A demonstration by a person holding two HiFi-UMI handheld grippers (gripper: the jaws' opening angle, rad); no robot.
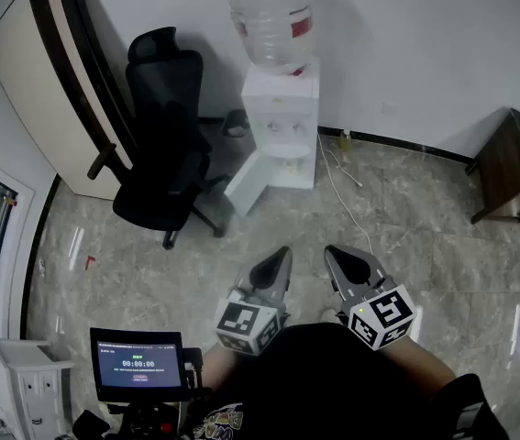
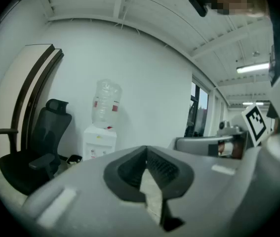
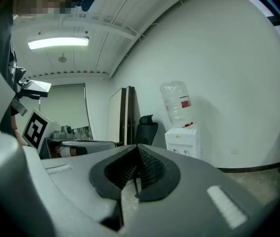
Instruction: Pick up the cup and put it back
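So the person's just standing there with both grippers tucked in close to the body, aimed ahead and a bit down at the floor (image 1: 425, 246). The left gripper (image 1: 282, 253) has its jaws closed together with nothing in them. The right gripper (image 1: 331, 251) is the same deal, pinched tight and empty. It looks like a ready pose more than anything: the screen (image 1: 138, 363) down by the left side shows a timer at all zeros, so probably nothing's kicked off yet. As for the cup, it can't be spotted in any view (maybe it's at the dispenser (image 1: 282, 122) ahead by the wall, too small to tell). The chair (image 1: 163, 154) sits just left of the dispenser. First job is likely heading over to find the cup
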